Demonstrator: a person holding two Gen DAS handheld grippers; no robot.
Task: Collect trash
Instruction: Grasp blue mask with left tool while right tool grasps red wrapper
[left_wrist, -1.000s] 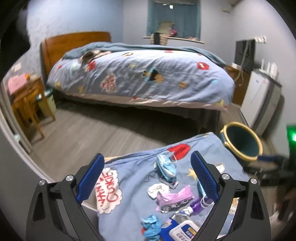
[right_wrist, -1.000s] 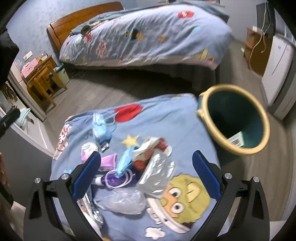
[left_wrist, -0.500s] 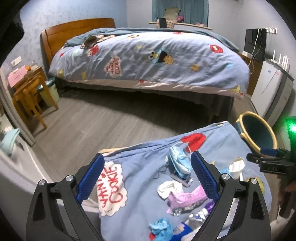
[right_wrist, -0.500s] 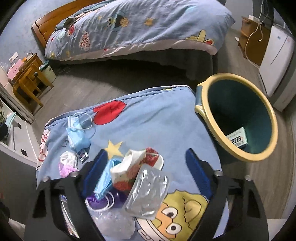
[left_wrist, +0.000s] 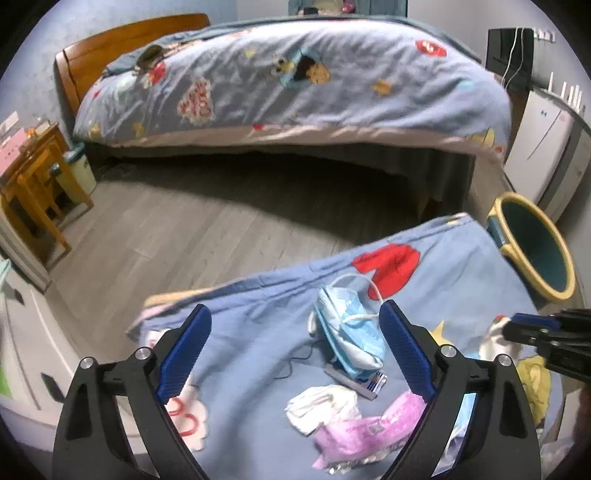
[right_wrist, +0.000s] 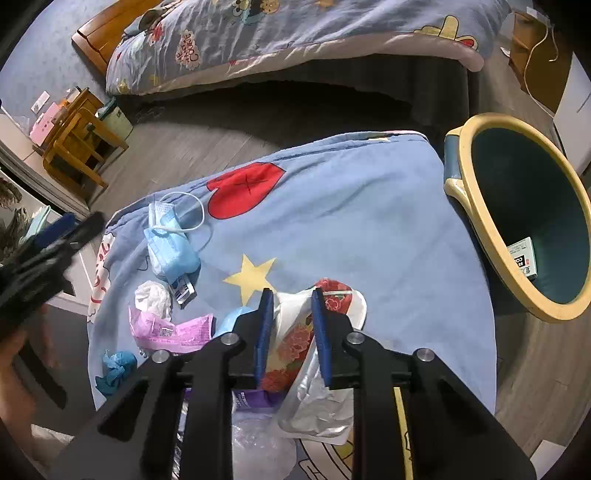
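Trash lies on a blue cartoon cloth (right_wrist: 351, 206). My right gripper (right_wrist: 291, 299) is shut on a white flowered wrapper (right_wrist: 295, 332), low over the cloth. My left gripper (left_wrist: 293, 332) is open and empty above a blue face mask (left_wrist: 347, 332), which also shows in the right wrist view (right_wrist: 170, 243). Near it lie a white tissue wad (left_wrist: 321, 402) and a pink wrapper (left_wrist: 369, 432). A silver foil pouch (right_wrist: 317, 402) lies under my right gripper. The yellow-rimmed teal bin (right_wrist: 524, 214) stands to the right, with a small box (right_wrist: 522, 256) inside.
A large bed (left_wrist: 295, 81) stands beyond a strip of grey wood floor (left_wrist: 184, 236). A wooden side table (left_wrist: 33, 184) is at the left and a white appliance (left_wrist: 543, 144) at the right. A blue crumpled scrap (right_wrist: 116, 365) lies at the cloth's near left.
My right gripper has dropped to the cloth and closed on the flowered wrapper. My left gripper has moved forward and lower over the mask, still open.
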